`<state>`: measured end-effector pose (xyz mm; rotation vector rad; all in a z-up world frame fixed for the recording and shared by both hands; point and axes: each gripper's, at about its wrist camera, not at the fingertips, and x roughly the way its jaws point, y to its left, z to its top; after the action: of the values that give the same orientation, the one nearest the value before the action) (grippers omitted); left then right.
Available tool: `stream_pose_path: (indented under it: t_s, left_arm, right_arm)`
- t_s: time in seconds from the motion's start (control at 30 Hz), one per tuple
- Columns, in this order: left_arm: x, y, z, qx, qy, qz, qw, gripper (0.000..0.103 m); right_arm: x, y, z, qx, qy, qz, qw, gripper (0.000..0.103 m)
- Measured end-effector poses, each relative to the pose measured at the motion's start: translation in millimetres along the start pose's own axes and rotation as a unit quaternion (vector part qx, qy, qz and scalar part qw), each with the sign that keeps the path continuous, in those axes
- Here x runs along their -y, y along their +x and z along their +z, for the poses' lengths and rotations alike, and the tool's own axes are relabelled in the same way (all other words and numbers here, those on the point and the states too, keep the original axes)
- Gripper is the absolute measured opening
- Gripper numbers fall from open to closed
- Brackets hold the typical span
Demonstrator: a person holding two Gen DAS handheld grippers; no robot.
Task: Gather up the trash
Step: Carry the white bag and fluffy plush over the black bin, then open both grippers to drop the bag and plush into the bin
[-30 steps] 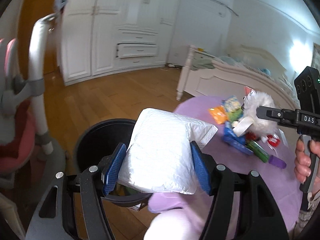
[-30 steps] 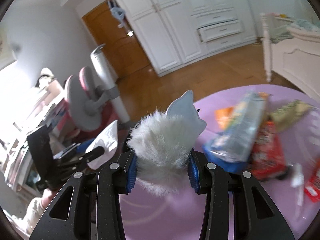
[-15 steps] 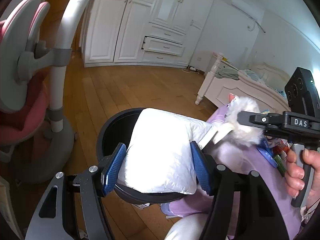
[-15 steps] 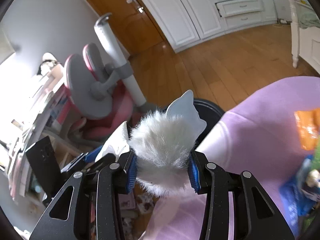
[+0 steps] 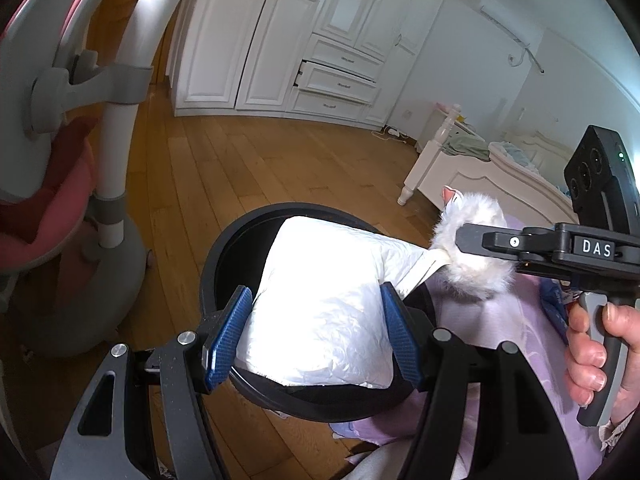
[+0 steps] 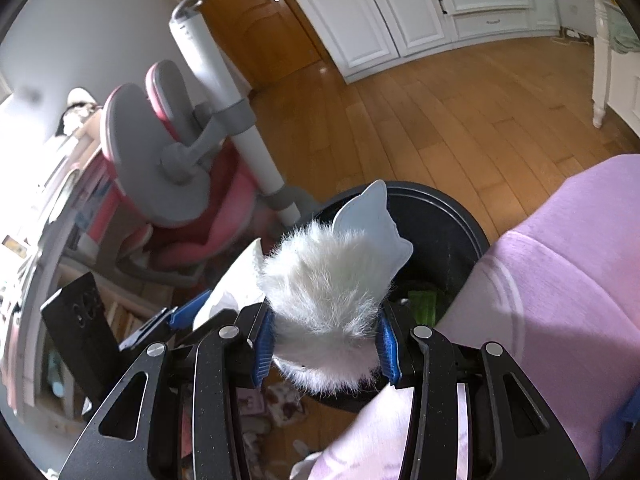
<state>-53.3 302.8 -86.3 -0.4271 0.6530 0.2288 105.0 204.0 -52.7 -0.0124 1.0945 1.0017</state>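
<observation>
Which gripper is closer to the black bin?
Left. The left gripper holds the white packet right over the bin; the right gripper, holding the fluffy thing, hangs at its rim.

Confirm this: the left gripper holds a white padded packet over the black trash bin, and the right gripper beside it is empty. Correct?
Not quite. The right gripper is not empty: its jaws are shut on a white furry item, as the right wrist view shows. The rest stands: the left gripper holds the white padded packet over the black trash bin.

Crinkled white quilted paper packet (image 5: 324, 320); fluffy white fur toy (image 6: 328, 304); glossy black plastic bin (image 5: 224, 256); smooth lilac cloth (image 6: 560, 280) over the desk; polished wood floor (image 5: 248, 168).
</observation>
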Motion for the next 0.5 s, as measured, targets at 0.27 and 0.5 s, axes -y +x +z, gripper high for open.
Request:
stream_pose_path:
  t_s: [0.27,0.5]
  left_arm:
    - [-5.0,7.8,1.3,-0.011,0.002,0.0,0.9999,0.067]
    - [-4.7,5.6,6.7,-0.003,0.011,0.006,0.9999,0.089]
  right_arm:
    - [1.8,13.6,1.7,-0.011,0.005,-0.005,1.0,0.047]
    - [5.6,4.4,4.6,0.004,0.004,-0.009,1.0,0.064]
